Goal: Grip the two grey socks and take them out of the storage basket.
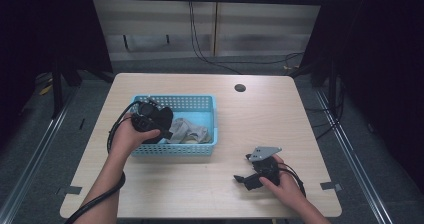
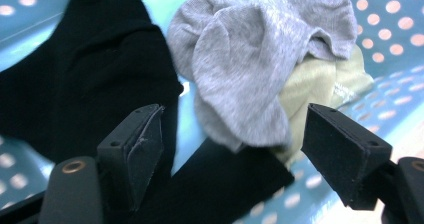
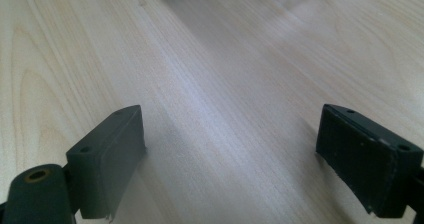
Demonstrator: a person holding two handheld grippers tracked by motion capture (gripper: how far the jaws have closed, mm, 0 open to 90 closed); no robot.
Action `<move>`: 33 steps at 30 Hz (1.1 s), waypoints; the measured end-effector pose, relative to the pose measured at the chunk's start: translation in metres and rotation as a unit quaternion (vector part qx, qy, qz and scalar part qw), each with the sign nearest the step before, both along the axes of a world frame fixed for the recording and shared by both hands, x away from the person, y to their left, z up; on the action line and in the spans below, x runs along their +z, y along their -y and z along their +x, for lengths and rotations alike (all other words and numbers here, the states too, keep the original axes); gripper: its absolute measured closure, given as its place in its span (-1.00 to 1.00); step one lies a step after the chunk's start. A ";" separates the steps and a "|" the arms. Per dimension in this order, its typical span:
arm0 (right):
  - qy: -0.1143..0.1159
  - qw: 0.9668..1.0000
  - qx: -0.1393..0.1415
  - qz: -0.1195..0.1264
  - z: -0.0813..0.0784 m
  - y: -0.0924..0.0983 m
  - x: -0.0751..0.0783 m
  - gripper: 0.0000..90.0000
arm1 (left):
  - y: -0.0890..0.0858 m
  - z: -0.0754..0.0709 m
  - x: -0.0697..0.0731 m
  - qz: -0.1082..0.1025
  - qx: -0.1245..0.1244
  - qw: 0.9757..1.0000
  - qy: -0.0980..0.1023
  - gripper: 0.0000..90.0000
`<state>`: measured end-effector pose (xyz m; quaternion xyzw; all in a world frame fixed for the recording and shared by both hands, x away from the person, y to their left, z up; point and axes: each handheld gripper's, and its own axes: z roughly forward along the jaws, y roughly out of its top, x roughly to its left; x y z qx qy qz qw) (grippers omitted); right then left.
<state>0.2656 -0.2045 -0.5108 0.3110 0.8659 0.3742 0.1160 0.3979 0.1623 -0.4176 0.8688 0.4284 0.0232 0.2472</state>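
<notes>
From above, the left gripper [image 1: 150,121] is down inside the blue basket [image 1: 200,103] on the desk [image 1: 260,119], poised over a heap of socks, while the right gripper [image 1: 255,176] rests on the bare wood well apart from it. Along the left gripper, its fingers [image 2: 142,151] stand spread and released, nothing pressed between them, and they straddle the lower edge of the grey sock [image 2: 245,74], with a black sock [image 2: 85,79] lying just beside and partly under it and a pale yellowish sock [image 2: 320,81] tucked behind. That crowding is the worry, I'd say: a close here could pinch the black fabric along with the grey, or drag the yellowish one up too, and a shallow bite on that loose fold might slip free. Along the right gripper, its fingers [image 3: 112,154] are likewise apart and released over plain desk.
</notes>
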 end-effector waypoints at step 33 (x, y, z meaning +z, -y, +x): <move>0.000 1.000 0.001 0.001 0.000 0.000 0.000 -0.74 | 0.015 0.016 0.007 0.007 -0.019 0.999 -0.049 0.91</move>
